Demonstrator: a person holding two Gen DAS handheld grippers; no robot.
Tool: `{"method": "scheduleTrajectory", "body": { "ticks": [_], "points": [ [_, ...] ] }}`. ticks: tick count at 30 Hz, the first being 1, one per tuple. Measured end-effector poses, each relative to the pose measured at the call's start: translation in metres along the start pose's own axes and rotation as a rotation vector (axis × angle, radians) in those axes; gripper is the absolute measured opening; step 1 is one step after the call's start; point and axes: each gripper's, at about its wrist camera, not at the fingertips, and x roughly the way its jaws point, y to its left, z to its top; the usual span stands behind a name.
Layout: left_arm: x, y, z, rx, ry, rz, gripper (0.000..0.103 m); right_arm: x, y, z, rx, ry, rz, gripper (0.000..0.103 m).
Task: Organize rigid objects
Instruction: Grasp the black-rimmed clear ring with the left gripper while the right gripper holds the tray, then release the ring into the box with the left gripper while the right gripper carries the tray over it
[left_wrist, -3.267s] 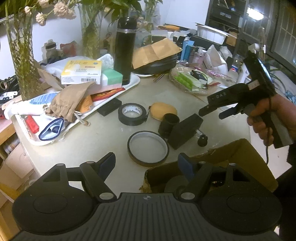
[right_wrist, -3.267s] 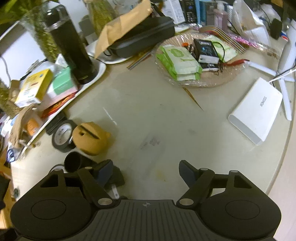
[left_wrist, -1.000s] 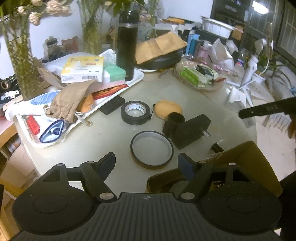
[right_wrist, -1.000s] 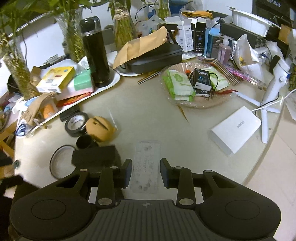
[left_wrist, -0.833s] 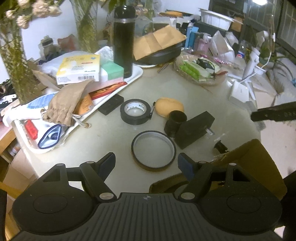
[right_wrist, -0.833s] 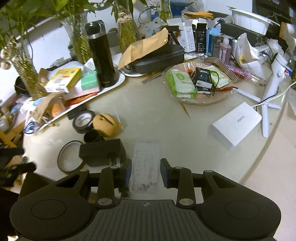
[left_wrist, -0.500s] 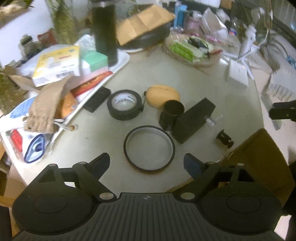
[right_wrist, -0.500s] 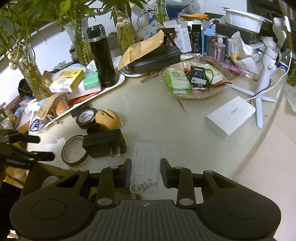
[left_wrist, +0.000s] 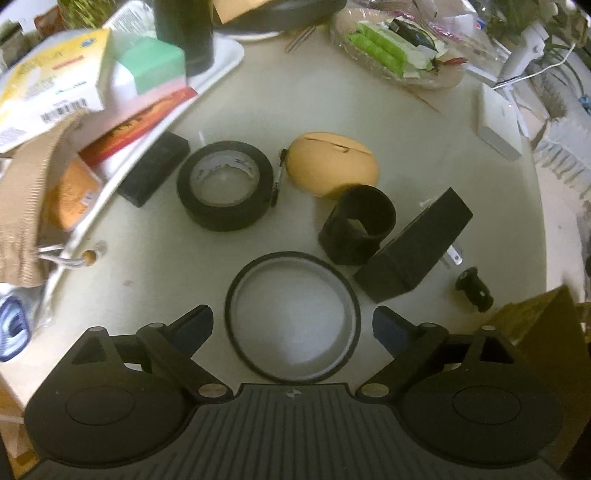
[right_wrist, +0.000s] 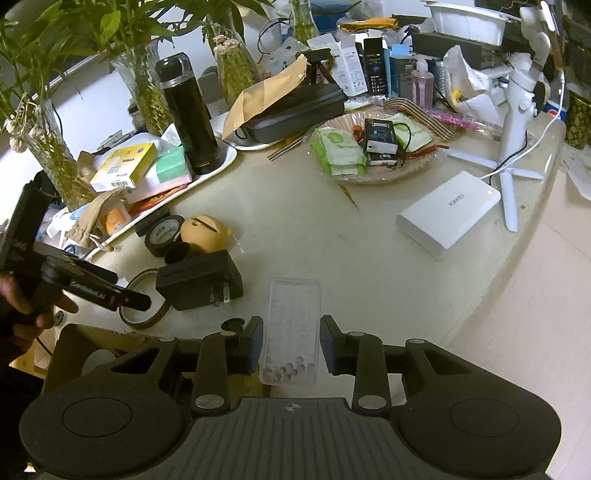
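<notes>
The thin black ring (left_wrist: 293, 317) lies flat on the round table (left_wrist: 369, 110), just in front of the black plug adapter (left_wrist: 413, 247), which serves as the landmark here. The left gripper (left_wrist: 291, 326) hangs over the ring with its jaws spread wide; they have just been opening, and the ring sits between the 2 fingers without either pad pressing on it. I judge the ring light and stiff but shallow and flat against the tabletop, so a pinch across its outer rim, fingers low, looks the surest hold; its smooth edge may slip.

The right gripper (right_wrist: 291, 345) is clamped on a clear plastic case (right_wrist: 291, 332) with small round beads at its near end, to the right of the adapter. The case looks light, rigid and slick, and held at its narrow sides it could pivot.

The left wrist view shows the ring whole, the black cylinder (left_wrist: 356, 225) touching the adapter's far side, and a small black knob (left_wrist: 474, 290) right of it. The right wrist view alone shows the person's hand (right_wrist: 22, 306) on the left gripper's handle, the cardboard box (right_wrist: 92, 350) below the adapter, and the white box (right_wrist: 448, 218) well right of it.
</notes>
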Motion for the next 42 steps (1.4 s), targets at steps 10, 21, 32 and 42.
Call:
{"method": "scheduleTrajectory", "body": {
  "ticks": [10, 21, 32, 42],
  "points": [
    [0.022, -0.015, 0.004, 0.014, 0.048, 0.059, 0.098, 0.000, -0.003, 0.000, 0.017, -0.002, -0.001, 0.036],
    [0.019, -0.017, -0.002, -0.010, 0.014, 0.103, 0.089, 0.001, 0.002, -0.002, -0.017, 0.007, 0.010, 0.036],
    [-0.023, -0.030, -0.013, 0.007, -0.102, 0.135, 0.089, -0.001, 0.010, -0.002, -0.020, 0.016, 0.034, 0.036],
    [-0.063, -0.038, -0.033, 0.020, -0.196, 0.125, 0.089, -0.010, 0.025, -0.004, -0.049, 0.014, 0.050, 0.036]
  ]
}}
